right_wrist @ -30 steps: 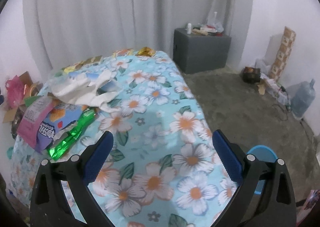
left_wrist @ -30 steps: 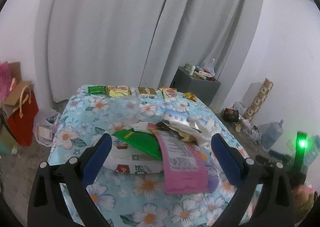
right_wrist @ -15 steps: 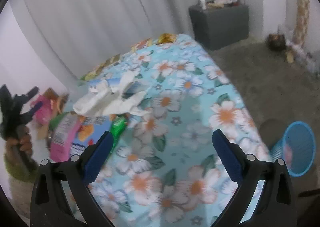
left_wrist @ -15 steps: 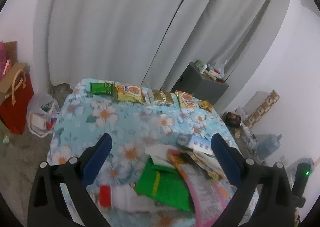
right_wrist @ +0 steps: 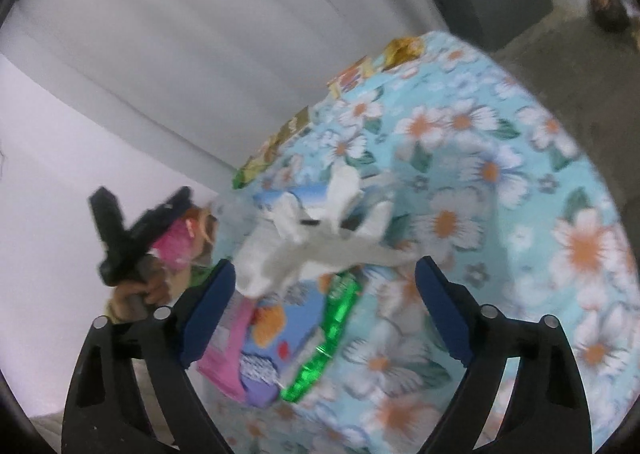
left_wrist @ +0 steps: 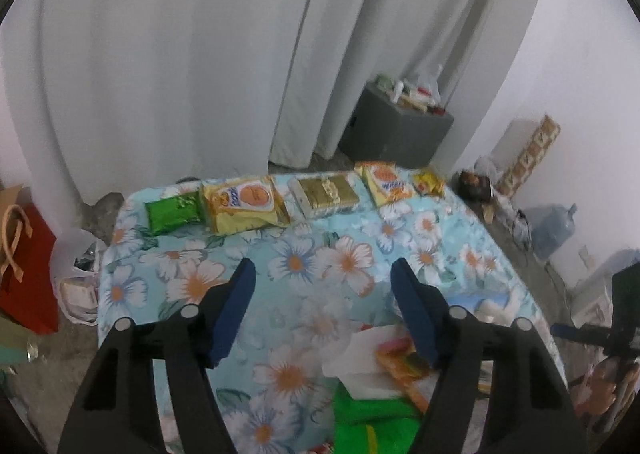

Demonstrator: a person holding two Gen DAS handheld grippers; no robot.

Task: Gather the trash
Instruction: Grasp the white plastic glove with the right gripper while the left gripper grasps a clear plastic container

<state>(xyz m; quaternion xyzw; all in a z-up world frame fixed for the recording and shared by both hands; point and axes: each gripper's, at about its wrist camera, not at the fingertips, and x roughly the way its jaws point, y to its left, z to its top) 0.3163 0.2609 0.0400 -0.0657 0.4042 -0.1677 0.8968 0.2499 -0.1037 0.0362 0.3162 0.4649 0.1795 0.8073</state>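
Both views have swung since a second ago: my left claw (left_wrist: pixel 320 314), which then framed the heap of wrappers, now looks further up the table with the flowered light-blue cloth (left_wrist: pixel 344 254), toward the row of sealed packets along its far edge, and the heap has slid to the lower right of that view. My right claw (right_wrist: pixel 322 314) has turned from bare cloth to face the heap itself. Both sets of jaws have just been closing a little, yet both stand apart with nothing pressed between the pads: only cloth lies between the left ones, while the crumpled white tissue paper (right_wrist: pixel 316 238) sits between the right ones, untouched as far as I can tell through the blur. Under and beside the tissue lie a twisted green foil wrapper (right_wrist: pixel 328 338), a pink flat pouch (right_wrist: pixel 228 354) and a blue printed packet (right_wrist: pixel 268 330), all near the table's left edge in the right view. I judge this trash to be very light, soft and crushable; the foil is likely slippery, the tissue limp. I would take the tissue at its thickest bunched middle, not at a loose flap, so it comes up whole.
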